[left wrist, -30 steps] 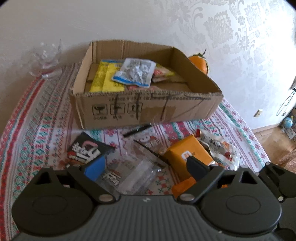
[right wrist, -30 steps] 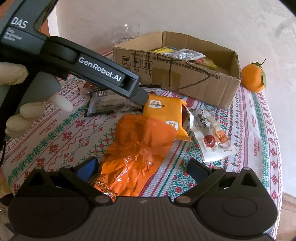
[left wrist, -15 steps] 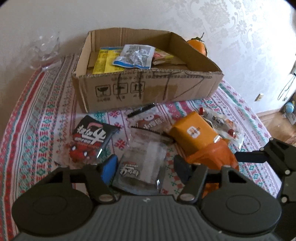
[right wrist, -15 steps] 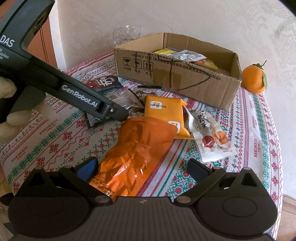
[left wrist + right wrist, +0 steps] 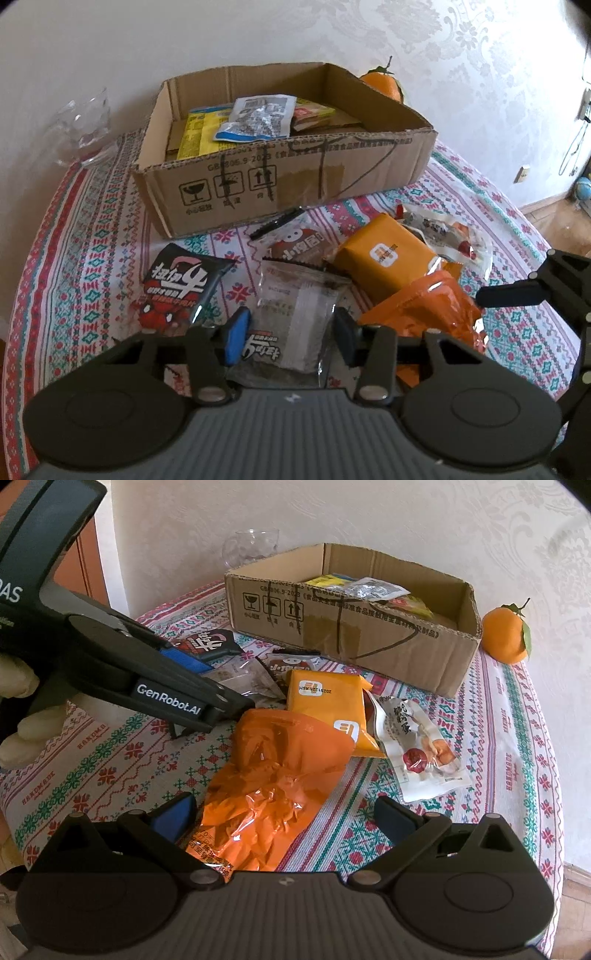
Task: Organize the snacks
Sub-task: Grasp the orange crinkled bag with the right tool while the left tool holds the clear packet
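Note:
A cardboard box at the back of the table holds several snack packets; it also shows in the right wrist view. My left gripper has its jaws closing around a clear grey snack packet lying on the cloth, with a gap still showing at each side. A black packet, a yellow-orange packet and a crumpled orange bag lie nearby. My right gripper is open and empty over the orange bag.
An orange fruit sits right of the box. A glass bowl stands at the back left. A white dried-fruit packet lies right of the yellow-orange packet. A black pen lies before the box. The table edge is at right.
My left gripper has pulled back and narrowed its jaws around the clear grey packet. The right gripper has stayed open over the orange bag.

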Action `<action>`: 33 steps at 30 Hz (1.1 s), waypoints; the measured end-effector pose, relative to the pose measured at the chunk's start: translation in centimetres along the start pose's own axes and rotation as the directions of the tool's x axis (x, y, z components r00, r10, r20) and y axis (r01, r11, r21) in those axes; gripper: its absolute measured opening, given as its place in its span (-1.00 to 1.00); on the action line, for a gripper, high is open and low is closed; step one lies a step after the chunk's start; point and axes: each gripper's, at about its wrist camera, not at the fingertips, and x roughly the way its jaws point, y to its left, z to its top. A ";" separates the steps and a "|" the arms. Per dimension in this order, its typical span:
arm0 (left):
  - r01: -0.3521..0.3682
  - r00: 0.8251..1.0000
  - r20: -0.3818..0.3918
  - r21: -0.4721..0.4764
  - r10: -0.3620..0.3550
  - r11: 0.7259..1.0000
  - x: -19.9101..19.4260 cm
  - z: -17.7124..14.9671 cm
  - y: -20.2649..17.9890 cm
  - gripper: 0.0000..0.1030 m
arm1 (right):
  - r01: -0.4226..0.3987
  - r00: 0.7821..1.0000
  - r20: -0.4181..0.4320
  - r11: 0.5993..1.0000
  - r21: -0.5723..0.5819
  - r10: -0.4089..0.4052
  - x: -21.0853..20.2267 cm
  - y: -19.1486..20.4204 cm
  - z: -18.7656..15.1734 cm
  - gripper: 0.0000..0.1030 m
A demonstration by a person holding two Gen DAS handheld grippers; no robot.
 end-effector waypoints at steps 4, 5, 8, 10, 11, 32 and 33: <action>0.013 1.000 -0.008 -0.031 -0.013 0.999 -0.4 -0.2 0.4 -0.09 | 0.010 1.000 -0.004 1.000 0.010 -0.010 0.1 0.1 0.1 1.00; 0.009 1.000 -0.008 -0.033 -0.009 0.999 -0.5 -0.3 0.4 -0.09 | 0.014 1.000 -0.007 1.000 0.014 -0.013 0.1 0.1 0.1 1.00; 0.005 1.000 -0.005 -0.043 -0.005 0.999 -1.1 -0.7 0.5 -0.09 | 0.023 1.000 -0.017 0.999 0.025 -0.023 0.1 0.2 0.3 1.00; 0.005 1.000 -0.003 -0.055 -0.005 0.998 -1.5 -0.9 0.7 -0.09 | 0.031 0.999 -0.024 0.999 0.032 -0.030 0.2 0.4 0.4 1.00; 0.004 1.000 -0.002 -0.062 -0.004 0.998 -1.7 -1.1 0.9 -0.09 | 0.032 0.999 -0.025 0.999 0.034 -0.032 0.3 0.5 0.5 1.00; 0.028 0.999 0.038 -0.086 -0.025 0.996 -4.0 -2.4 1.8 -0.08 | 0.091 0.994 -0.069 0.995 0.036 -0.089 0.3 3.1 2.1 0.66; 0.032 0.999 0.039 -0.085 -0.029 0.996 -4.0 -2.5 1.8 -0.08 | 0.094 0.993 -0.071 0.995 0.039 -0.091 0.2 3.1 2.2 0.61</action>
